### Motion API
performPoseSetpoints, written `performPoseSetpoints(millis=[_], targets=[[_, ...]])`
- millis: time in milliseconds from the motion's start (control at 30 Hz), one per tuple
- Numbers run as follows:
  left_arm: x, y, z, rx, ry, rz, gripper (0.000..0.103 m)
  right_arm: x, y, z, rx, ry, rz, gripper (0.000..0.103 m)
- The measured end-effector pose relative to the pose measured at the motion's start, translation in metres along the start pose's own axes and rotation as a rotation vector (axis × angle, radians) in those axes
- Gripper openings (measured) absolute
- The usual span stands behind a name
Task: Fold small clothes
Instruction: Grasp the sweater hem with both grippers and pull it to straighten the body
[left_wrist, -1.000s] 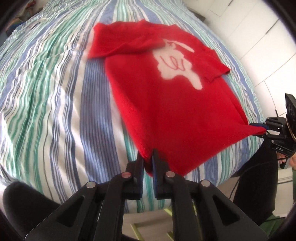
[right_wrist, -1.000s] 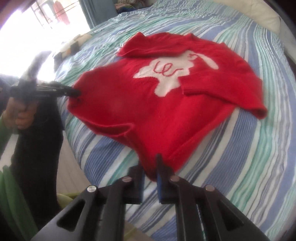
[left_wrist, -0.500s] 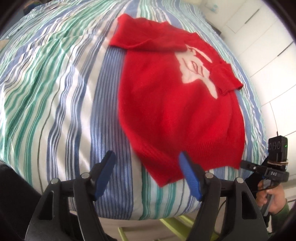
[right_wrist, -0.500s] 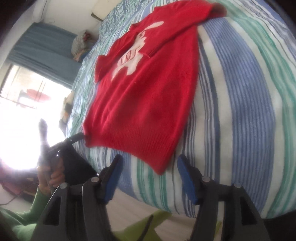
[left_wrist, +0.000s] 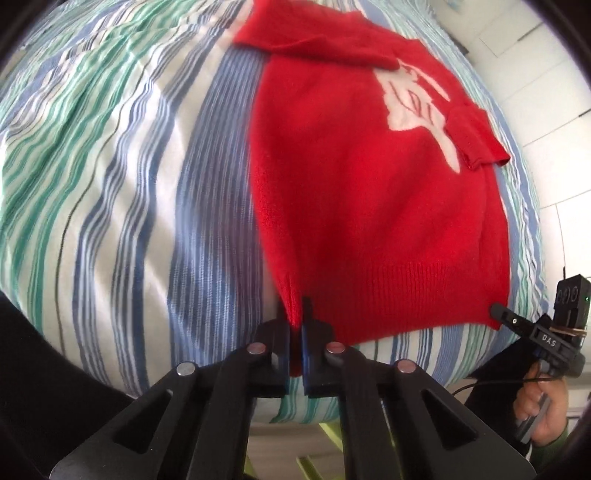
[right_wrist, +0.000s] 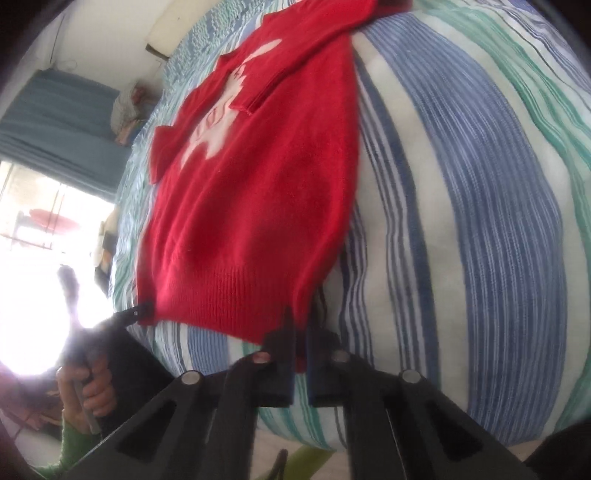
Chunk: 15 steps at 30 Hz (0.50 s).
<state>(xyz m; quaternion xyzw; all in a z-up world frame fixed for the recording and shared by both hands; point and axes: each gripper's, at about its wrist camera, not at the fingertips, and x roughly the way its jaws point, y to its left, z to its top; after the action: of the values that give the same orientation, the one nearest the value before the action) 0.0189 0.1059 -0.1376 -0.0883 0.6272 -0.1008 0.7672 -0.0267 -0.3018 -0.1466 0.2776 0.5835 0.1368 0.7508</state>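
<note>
A small red sweater (left_wrist: 362, 184) with a white figure on its chest lies flat on the striped bed, both sleeves folded in over the body. It also shows in the right wrist view (right_wrist: 258, 192). My left gripper (left_wrist: 295, 317) is shut on the sweater's bottom left hem corner. My right gripper (right_wrist: 300, 325) is shut on the bottom right hem corner. Each gripper shows in the other's view, at the opposite hem corner: the right one (left_wrist: 496, 314) and the left one (right_wrist: 144, 308).
The bed has a blue, green and white striped cover (left_wrist: 122, 177), and its front edge drops off just below the hem. White cupboard doors (left_wrist: 546, 74) stand to the right. A bright window with a blue curtain (right_wrist: 55, 122) is to the left.
One second ago both grippers were shut on the hem, half a second ago both were open and drawn back. Now both are shut again on the hem corners.
</note>
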Motion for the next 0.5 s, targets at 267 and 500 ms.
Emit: performPoseSetpoints(millis=[267,500], targets=[[0.028,-0.007,-0.014,0.106,0.042,0.139,0.002,-0.041,-0.001,0.000,-0.119,0.011,-0.238,0.003],[0.031,-0.024,-0.017,0.165,-0.002,0.247,0.005,-0.004,-0.005,-0.004,-0.205,-0.003,-0.386,0.004]])
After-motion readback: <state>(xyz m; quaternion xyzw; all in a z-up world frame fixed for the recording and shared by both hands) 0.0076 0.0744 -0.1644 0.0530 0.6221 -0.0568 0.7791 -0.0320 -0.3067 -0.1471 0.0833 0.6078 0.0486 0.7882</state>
